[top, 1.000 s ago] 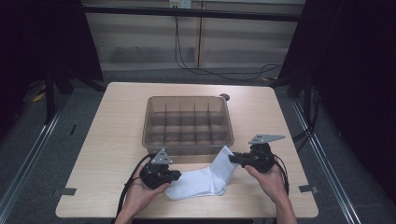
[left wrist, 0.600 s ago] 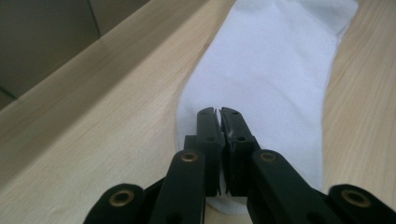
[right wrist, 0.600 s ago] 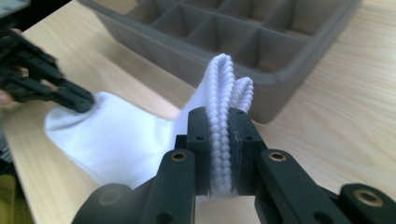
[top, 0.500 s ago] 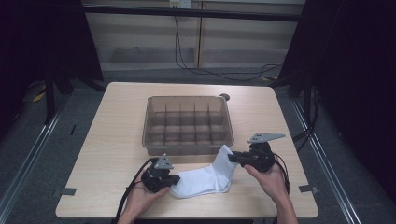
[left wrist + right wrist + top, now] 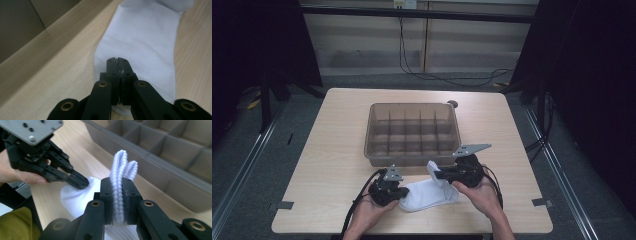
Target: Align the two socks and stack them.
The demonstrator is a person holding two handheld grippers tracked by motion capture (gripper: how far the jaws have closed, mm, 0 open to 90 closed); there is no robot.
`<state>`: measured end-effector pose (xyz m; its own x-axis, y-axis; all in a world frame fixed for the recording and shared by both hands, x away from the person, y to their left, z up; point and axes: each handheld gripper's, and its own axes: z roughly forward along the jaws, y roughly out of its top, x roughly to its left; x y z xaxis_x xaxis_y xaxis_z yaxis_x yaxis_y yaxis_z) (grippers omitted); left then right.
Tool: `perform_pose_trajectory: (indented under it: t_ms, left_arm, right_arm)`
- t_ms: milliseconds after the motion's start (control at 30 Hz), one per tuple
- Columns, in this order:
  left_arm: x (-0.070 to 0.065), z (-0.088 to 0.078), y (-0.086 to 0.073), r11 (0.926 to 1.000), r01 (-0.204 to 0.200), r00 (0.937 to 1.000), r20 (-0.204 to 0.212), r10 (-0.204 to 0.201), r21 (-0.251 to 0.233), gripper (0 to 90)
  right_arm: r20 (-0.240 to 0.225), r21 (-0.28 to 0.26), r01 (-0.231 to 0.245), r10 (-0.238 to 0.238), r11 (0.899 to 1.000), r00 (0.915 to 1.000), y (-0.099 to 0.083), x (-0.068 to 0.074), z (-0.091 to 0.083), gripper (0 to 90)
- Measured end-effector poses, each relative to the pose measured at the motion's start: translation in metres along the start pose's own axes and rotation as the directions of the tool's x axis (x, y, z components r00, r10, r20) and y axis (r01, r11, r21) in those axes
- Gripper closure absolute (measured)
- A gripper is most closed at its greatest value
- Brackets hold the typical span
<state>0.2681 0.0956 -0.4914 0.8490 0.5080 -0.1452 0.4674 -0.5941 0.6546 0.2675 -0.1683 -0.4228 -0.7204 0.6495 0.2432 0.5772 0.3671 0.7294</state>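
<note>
A white sock [image 5: 432, 192] lies on the wooden table [image 5: 332, 150] in front of the bin. My left gripper [image 5: 403, 191] is shut at the sock's toe end. In the left gripper view its jaws [image 5: 117, 60] are pressed together on the sock's fabric [image 5: 145, 37]. My right gripper [image 5: 437, 175] is shut on the ribbed cuff [image 5: 122, 162], lifted off the table and doubled between the pads [image 5: 121, 182]. The right gripper view also has the left gripper [image 5: 85, 182] with its tips on the toe of the sock [image 5: 75, 197].
A translucent brown bin [image 5: 412, 161] with several divided compartments stands just behind the sock, its near wall [image 5: 160, 165] close to the right gripper. The table's front edge [image 5: 412, 232] runs just below both hands. Cables trail from both grippers.
My right gripper has carried the cuff to the left, toward the left gripper, so the sock now bunches up shorter. The left gripper has stayed at the toe.
</note>
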Motion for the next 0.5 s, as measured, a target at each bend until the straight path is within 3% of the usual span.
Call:
perform_pose_trajectory:
  t_ms: [500]
  left_arm:
    - [-0.001, 0.003, 0.001, 0.9999, 0.001, 0.9999, 0.014, 0.000, -0.013, 89.3]
  right_arm:
    - [-0.058, 0.053, 0.051, -0.047, 0.997, 0.9972, 0.015, 0.023, 0.035, 80.4]
